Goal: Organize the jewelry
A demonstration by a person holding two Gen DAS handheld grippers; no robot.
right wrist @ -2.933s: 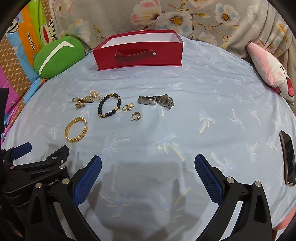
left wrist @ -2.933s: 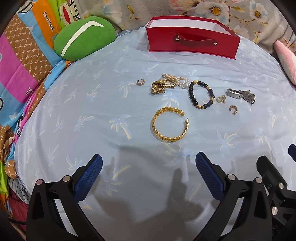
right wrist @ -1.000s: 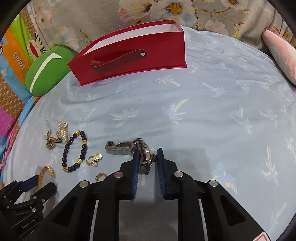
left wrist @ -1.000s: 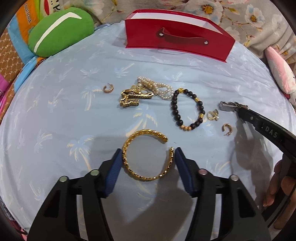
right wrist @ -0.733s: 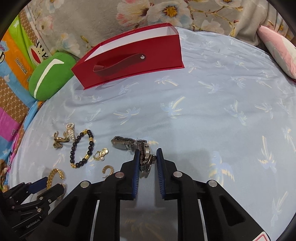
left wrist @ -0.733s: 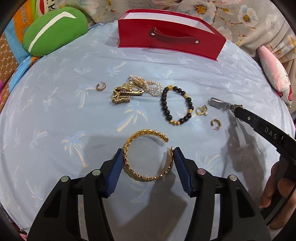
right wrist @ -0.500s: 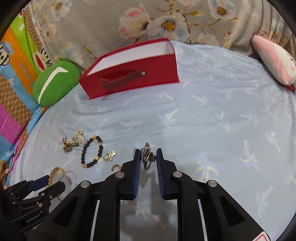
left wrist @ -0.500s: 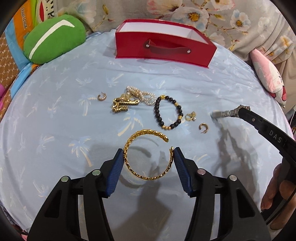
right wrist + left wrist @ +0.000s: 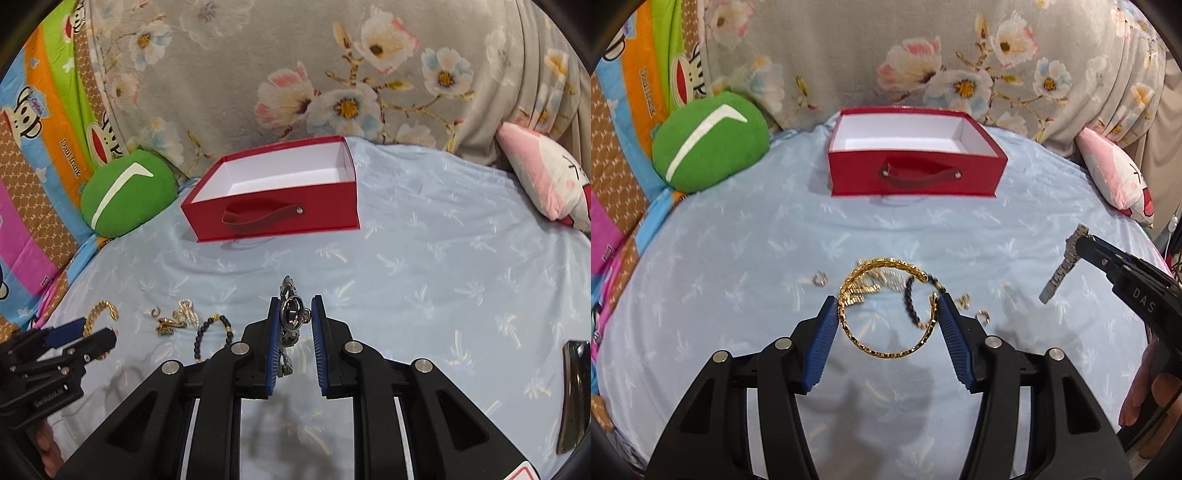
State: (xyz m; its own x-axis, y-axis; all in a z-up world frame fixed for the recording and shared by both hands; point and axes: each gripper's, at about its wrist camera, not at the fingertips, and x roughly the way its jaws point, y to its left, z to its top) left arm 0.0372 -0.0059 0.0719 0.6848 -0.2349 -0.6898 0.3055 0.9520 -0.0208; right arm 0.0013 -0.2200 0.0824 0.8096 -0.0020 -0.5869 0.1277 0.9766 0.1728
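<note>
My left gripper [image 9: 888, 308] is shut on a gold open bangle [image 9: 886, 349] and holds it above the blue sheet. My right gripper [image 9: 294, 315] is shut on a silver wristwatch [image 9: 291, 314]; its band [image 9: 1058, 271] hangs down in the left wrist view. An open red box [image 9: 916, 177] with a white inside stands at the far side; it also shows in the right wrist view [image 9: 273, 214]. A black bead bracelet [image 9: 207, 338], a gold chain with pearls [image 9: 177, 317] and small gold earrings [image 9: 820, 278] lie on the sheet below.
A green cushion [image 9: 705, 144] lies left of the box. A pink and white pillow [image 9: 546, 177] lies at the right. A dark phone [image 9: 572, 391] lies at the right edge. A floral cloth hangs behind the box.
Both grippers have lifted off the sheet, the left with the bangle and the right with the watch, and both views now look more toward the red box.
</note>
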